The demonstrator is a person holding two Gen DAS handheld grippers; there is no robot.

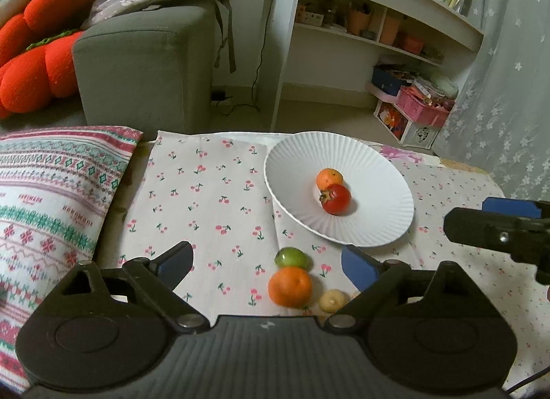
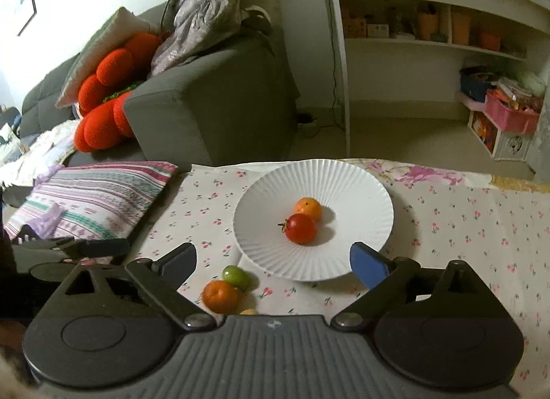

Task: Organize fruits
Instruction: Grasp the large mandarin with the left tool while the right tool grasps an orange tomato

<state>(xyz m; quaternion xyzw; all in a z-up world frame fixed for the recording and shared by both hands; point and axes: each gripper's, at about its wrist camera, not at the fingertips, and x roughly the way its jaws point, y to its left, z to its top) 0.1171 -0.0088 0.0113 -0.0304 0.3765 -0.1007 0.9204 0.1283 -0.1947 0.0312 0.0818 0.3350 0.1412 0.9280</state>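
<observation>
Lying stem-leftward, the red tomato touches the small orange (plate).

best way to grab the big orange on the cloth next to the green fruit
Grip the big orange across its round middle, coming from above. The green fruit touches its far side and a small yellow fruit sits close on the right, so put the fingers at its left and near-right flanks. The left hand-held gripper is open and nearest.
</observation>
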